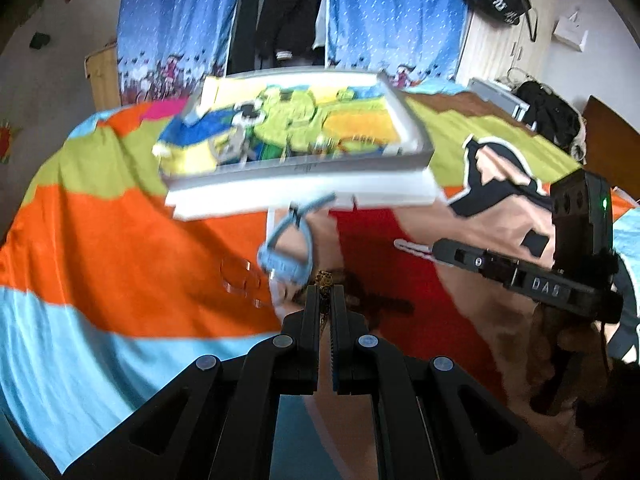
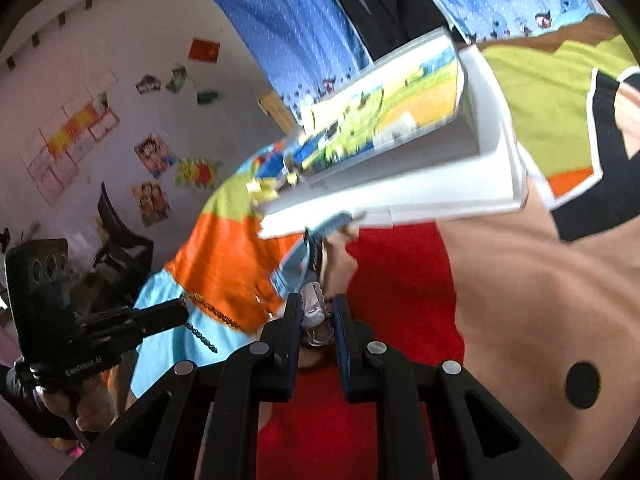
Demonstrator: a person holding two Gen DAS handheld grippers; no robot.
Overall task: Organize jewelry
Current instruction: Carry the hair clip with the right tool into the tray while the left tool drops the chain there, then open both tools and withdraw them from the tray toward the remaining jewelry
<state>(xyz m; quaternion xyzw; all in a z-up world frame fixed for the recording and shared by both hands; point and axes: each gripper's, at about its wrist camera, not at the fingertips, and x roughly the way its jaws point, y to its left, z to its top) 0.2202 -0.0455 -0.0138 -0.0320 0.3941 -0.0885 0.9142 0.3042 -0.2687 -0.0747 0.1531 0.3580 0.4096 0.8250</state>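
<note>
bright patchwork bedspread (image 1: 120,248) under everything | white tray with clear lid (image 1: 304,184) sits further back | left gripper (image 1: 325,292) pinching gold chain (image 2: 216,312) (dangling) | right gripper (image 2: 317,312) clamped on clear plastic piece (image 2: 314,312), can't tell what

A bed (image 1: 120,248) carries everything, spread with a cover (image 2: 224,248) in orange, red, lime and pale-blue patches. On it rests a shallow white tray (image 1: 304,190), with a light-blue hair claw (image 1: 286,248) just before its near edge.

Blue curtains (image 1: 396,12), poster-covered white wall (image 2: 120,80)
</note>
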